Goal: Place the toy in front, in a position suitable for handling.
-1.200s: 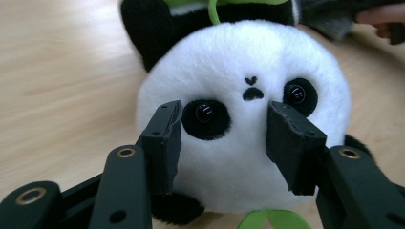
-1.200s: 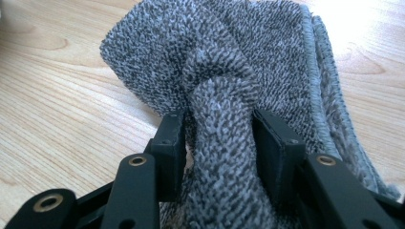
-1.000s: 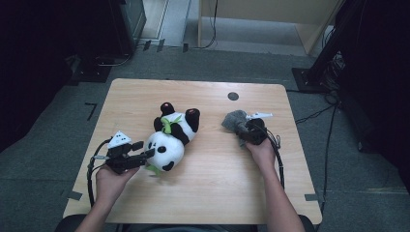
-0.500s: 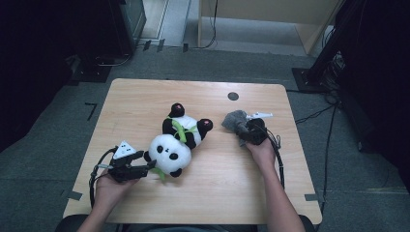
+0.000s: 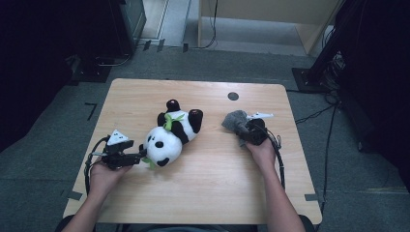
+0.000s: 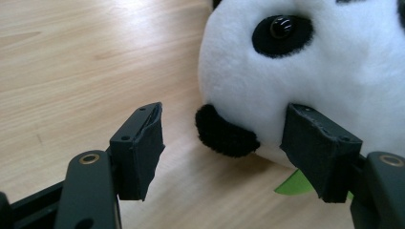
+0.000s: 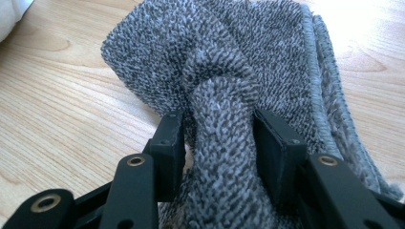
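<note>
I have my left hand-held gripper (image 5: 138, 155) lying low on the bench (image 5: 212, 193) at the near left, its jaws spread wide and holding nothing, aimed at the head of the panda toy (image 5: 170, 137). I read that as a line-up for a grip on the head, since the toy lies on its back with the head toward me and the feet pointing to the far side, so the head is the part I can reach. My right hand-held gripper (image 5: 243, 133) sits at the right of the bench with its jaws pinched on a fold of the grey knitted cloth (image 5: 234, 121), which rests bunched on the wood well apart from the panda; holding it by a raised ridge seems the surest way to lift something so limp. The high view gives me the layout, both forearms coming in from the near edge, the toy between them. The left gripper view adds that one pad sits against the white cheek by the black nose (image 6: 224, 136), the other clear of it, with a green scrap beneath. The right gripper view shows the fold squeezed between the pads.
</note>
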`<state>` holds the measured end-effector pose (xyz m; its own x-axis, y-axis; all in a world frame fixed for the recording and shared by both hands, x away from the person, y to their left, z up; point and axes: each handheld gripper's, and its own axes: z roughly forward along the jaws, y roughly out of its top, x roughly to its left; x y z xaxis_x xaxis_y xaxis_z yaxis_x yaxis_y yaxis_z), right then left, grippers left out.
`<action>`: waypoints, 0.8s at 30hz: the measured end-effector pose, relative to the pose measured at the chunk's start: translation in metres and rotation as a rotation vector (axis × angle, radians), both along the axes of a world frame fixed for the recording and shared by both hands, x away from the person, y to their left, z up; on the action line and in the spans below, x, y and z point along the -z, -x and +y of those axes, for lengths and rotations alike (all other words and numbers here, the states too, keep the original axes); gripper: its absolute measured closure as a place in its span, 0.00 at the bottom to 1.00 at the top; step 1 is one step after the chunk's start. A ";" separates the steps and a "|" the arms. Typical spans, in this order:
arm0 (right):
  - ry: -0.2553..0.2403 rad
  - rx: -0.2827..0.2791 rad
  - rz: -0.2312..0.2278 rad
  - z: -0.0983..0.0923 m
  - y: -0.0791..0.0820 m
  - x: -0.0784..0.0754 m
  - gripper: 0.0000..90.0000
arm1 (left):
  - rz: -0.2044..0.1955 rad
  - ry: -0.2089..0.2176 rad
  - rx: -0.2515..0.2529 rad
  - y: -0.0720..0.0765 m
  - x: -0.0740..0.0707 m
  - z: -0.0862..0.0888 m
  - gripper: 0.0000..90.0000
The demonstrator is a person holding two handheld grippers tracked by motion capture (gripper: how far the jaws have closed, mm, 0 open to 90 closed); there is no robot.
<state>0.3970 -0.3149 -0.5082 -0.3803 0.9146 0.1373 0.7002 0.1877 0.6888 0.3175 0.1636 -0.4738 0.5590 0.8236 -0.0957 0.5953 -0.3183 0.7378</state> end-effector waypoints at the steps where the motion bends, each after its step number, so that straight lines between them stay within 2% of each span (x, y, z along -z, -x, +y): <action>1: 0.000 0.000 0.000 0.000 0.000 0.000 0.62 | -0.004 -0.005 -0.010 -0.003 0.000 0.001 0.34; 2: 0.001 0.000 0.001 0.000 0.000 0.000 0.62 | -0.002 -0.003 -0.023 -0.009 0.001 0.004 0.34; 13: -0.001 -0.001 0.000 0.000 0.000 0.000 0.62 | -0.020 0.029 -0.048 -0.038 0.004 0.004 0.34; 14: -0.009 0.003 0.004 -0.001 -0.001 0.000 0.62 | -0.035 0.047 -0.055 -0.042 0.006 0.004 0.35; 17: -0.018 0.006 0.009 -0.001 -0.001 -0.001 0.62 | -0.046 0.067 -0.057 -0.045 0.008 0.004 0.36; 19: -0.027 0.009 0.013 -0.002 -0.001 -0.001 0.62 | -0.044 0.062 -0.052 -0.049 0.007 0.002 0.36; 21: -0.044 0.019 0.020 -0.003 -0.001 -0.002 0.62 | -0.059 0.052 -0.048 -0.053 0.007 0.000 0.36; 24: -0.055 0.021 0.022 -0.005 -0.001 -0.002 0.62 | -0.058 0.082 -0.051 -0.064 0.009 -0.004 0.36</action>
<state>0.3975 -0.3201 -0.5059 -0.3575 0.9131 0.1961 0.7187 0.1350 0.6821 0.3813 0.1599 -0.4832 0.5230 0.8419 -0.1331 0.5649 -0.2254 0.7938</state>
